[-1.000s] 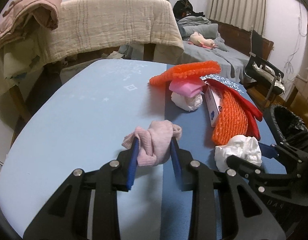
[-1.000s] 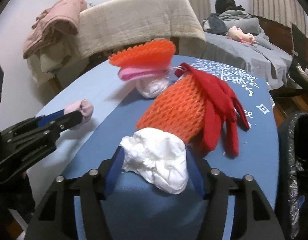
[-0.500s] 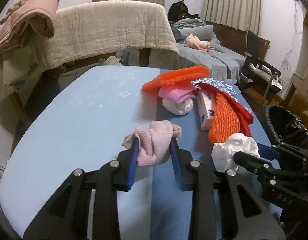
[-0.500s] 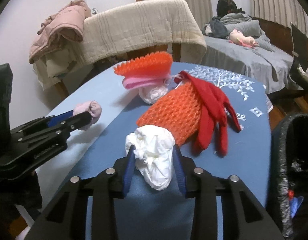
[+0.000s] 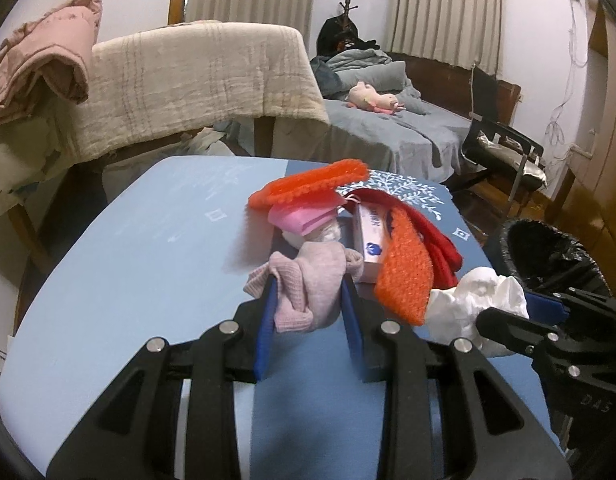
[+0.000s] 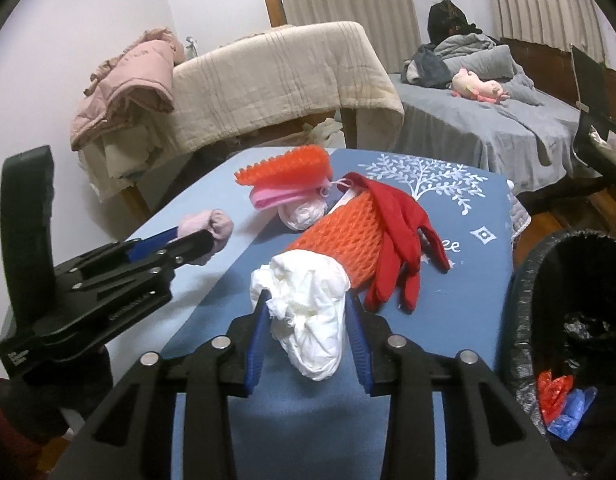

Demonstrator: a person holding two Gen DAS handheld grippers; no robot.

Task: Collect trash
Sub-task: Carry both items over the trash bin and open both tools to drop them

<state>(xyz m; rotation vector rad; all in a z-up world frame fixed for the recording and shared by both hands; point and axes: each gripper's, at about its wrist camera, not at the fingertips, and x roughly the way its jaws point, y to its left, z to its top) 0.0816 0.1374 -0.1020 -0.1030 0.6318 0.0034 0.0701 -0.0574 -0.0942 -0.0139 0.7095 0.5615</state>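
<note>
My left gripper (image 5: 308, 292) is shut on a bundled pink knit cloth (image 5: 311, 272) and holds it a little above the blue table (image 5: 148, 260). The right gripper (image 6: 306, 304) is shut on a crumpled white paper wad (image 6: 308, 316), which hangs between its blue pads above the table's near edge. In the right wrist view the left gripper (image 6: 196, 240) with the pink cloth (image 6: 212, 226) is at the left. In the left wrist view the right gripper (image 5: 527, 308) and its wad (image 5: 475, 296) are at the right.
A pile lies mid-table: orange foam netting (image 6: 339, 232), a red glove (image 6: 399, 232), a second orange net (image 6: 288, 168) over pink stuff, a small white wad (image 6: 304, 212) and a box (image 5: 371, 236). A black-lined bin (image 6: 523, 276) stands at the table's right. Beyond are a blanket-draped chair and a bed.
The right gripper's jaws closed on the white wad. Both grippers then rose off the table, carrying the wad and the pink cloth.
</note>
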